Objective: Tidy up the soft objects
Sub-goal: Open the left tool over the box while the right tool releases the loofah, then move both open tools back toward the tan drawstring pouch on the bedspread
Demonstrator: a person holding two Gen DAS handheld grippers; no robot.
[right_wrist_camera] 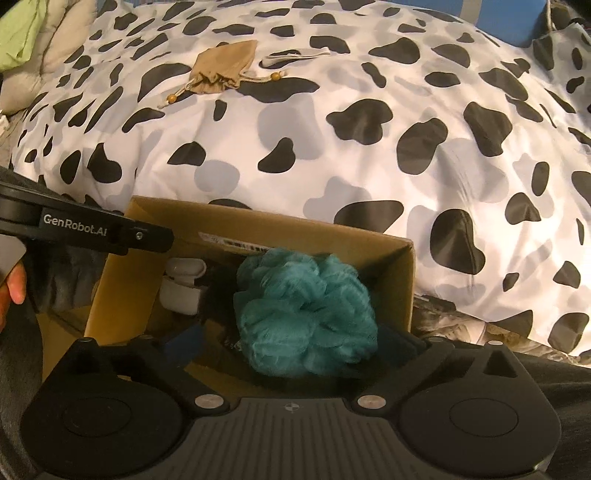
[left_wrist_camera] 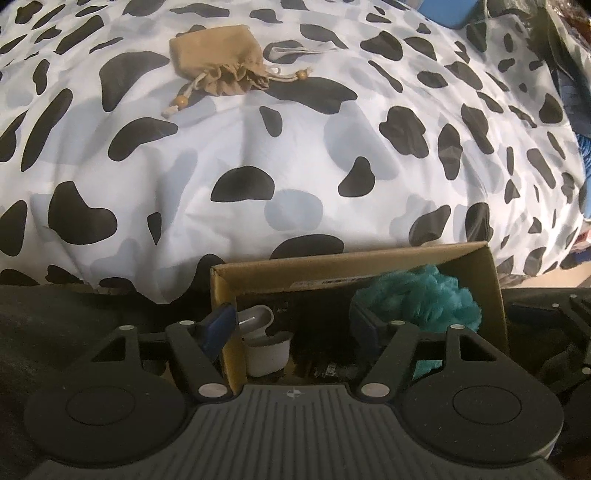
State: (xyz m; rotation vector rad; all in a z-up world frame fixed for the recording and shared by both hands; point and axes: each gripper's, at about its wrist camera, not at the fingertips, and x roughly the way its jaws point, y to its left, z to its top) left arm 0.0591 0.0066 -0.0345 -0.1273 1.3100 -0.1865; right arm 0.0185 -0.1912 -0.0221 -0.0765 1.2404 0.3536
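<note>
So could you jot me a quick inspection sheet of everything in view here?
Surface: cow-print duvet, rumpled.
Job's things: teal bath pouf and white case inside cardboard box; tan drawstring pouch lying out on the duvet.
Clutter: pale strap beside the pouch.
Grippers: left claw open over the box; right claw open, astride the pouf.
Cables: nothing seen.
Surroundings: green cloth at the far left.

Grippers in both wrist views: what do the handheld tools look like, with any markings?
Both are matte black. The left gripper and right gripper each have a ribbed grey base with a small crosshair mark, round side discs, silver pivot pins, triangular cut-out links and dark blue fingers. "GenRobot.AI" is printed in white on the left gripper's side in the right wrist view.
</note>
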